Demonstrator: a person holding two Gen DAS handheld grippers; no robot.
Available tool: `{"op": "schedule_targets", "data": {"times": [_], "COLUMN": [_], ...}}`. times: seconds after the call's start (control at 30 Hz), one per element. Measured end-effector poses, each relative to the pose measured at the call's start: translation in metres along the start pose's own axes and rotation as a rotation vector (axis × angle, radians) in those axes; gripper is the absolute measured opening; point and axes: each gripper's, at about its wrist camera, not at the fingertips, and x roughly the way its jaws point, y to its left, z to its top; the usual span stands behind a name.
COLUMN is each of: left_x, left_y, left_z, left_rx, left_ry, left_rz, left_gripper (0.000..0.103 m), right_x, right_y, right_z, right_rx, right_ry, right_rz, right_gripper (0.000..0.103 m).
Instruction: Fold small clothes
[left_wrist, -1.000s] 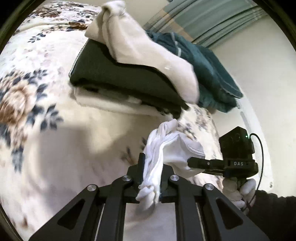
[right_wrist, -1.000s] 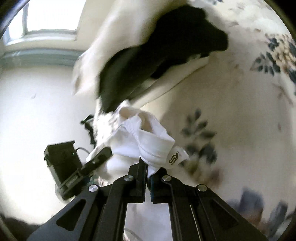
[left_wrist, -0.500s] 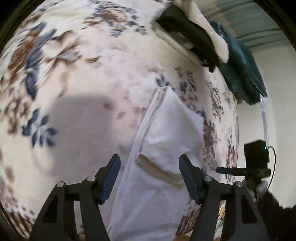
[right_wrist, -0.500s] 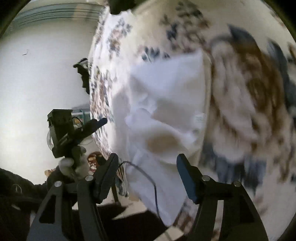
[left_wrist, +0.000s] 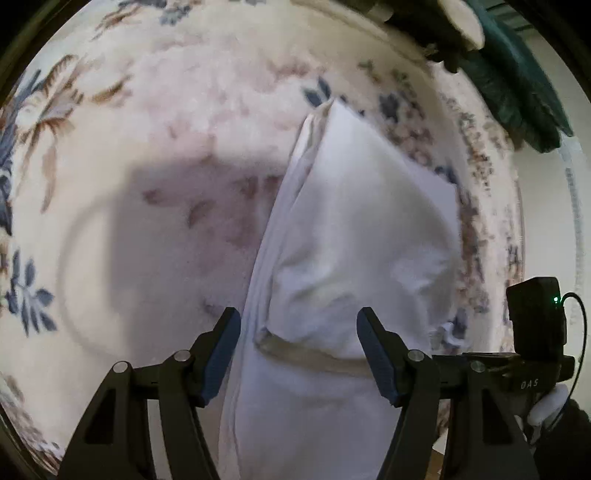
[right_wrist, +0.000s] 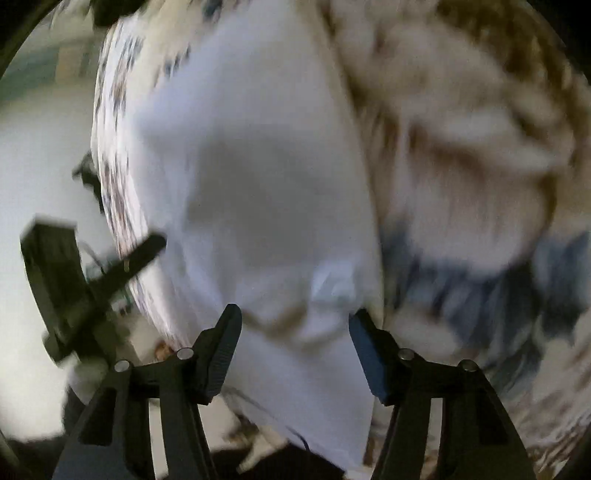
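A small white garment (left_wrist: 354, 229) lies spread flat on the floral bedspread (left_wrist: 155, 147), its near end hanging over the bed edge. My left gripper (left_wrist: 297, 354) is open and empty just above the garment's near part, which has a beige band across it. My right gripper (right_wrist: 293, 350) is open and empty over the same garment (right_wrist: 251, 177); that view is blurred by motion. Each gripper shows in the other's view: the right one in the left wrist view (left_wrist: 532, 354) and the left one in the right wrist view (right_wrist: 85, 273).
A stack of folded clothes, dark, cream and teal (left_wrist: 517, 74), sits at the far right of the bed. The bedspread (right_wrist: 461, 129) extends to the left and ahead. A white wall (left_wrist: 554, 206) lies beyond the bed's right edge.
Both grippers let go of the white garment and opened. It now lies flat on the bed instead of bunched in the jaws. Both grippers have come closer to it.
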Motion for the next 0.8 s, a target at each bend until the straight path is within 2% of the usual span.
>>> {"op": "schedule_targets", "data": {"times": [0.03,0.13,0.2,0.27,0.3,0.33,0.37,0.4,0.43,0.47,0.57,0.63,0.73,0.8], "left_x": [-0.009,-0.027,-0.020,-0.004,0.006,0.015,0.024,0.032,0.033,0.032,0.037,0.041,0.037,0.023], "left_y": [0.000,-0.001,-0.003,-0.004,-0.004,-0.004,-0.006,-0.006,-0.009,-0.008,-0.006,0.002,0.008,0.006], "left_z": [0.005,0.034,0.062,0.084,0.094,0.102,0.108,0.114,0.117,0.118,0.121,0.122,0.123,0.118], "left_rx": [-0.001,-0.009,-0.013,-0.011,-0.015,-0.019,-0.021,-0.020,-0.016,-0.007,0.016,-0.004,-0.041,-0.046], "left_ry": [-0.022,-0.093,-0.115,-0.103,-0.092,-0.079,-0.064,-0.046,-0.050,-0.058,-0.059,-0.049,-0.038,-0.063], "left_rz": [-0.011,-0.070,-0.106,-0.108,-0.134,-0.147,-0.150,-0.142,-0.129,-0.125,-0.128,-0.143,-0.175,-0.177], "left_gripper": [0.063,0.063,0.063,0.061,0.059,0.051,0.019,0.016,0.015,0.013,0.013,0.013,0.018,0.026], "right_x": [-0.007,-0.050,-0.074,-0.087,-0.087,-0.087,-0.082,-0.078,-0.072,-0.070,-0.074,-0.066,-0.052,-0.051], "right_y": [0.001,-0.003,-0.009,-0.013,-0.014,-0.016,-0.016,-0.016,-0.011,-0.008,-0.006,0.000,0.002,0.005], "right_z": [-0.002,0.007,0.027,0.058,0.071,0.080,0.095,0.103,0.112,0.118,0.125,0.136,0.145,0.145], "right_rx": [-0.003,0.043,0.102,0.159,0.182,0.198,0.219,0.227,0.229,0.236,0.245,0.245,0.230,0.234], "right_ry": [-0.018,-0.169,-0.275,-0.354,-0.367,-0.368,-0.360,-0.343,-0.333,-0.340,-0.384,-0.394,-0.354,-0.332], "right_rz": [0.014,0.071,0.107,0.129,0.131,0.138,0.143,0.151,0.151,0.114,0.042,0.002,-0.037,-0.029], "right_gripper": [0.063,0.063,0.063,0.063,0.063,0.058,0.046,0.040,0.020,0.003,0.002,0.002,0.002,0.004]}}
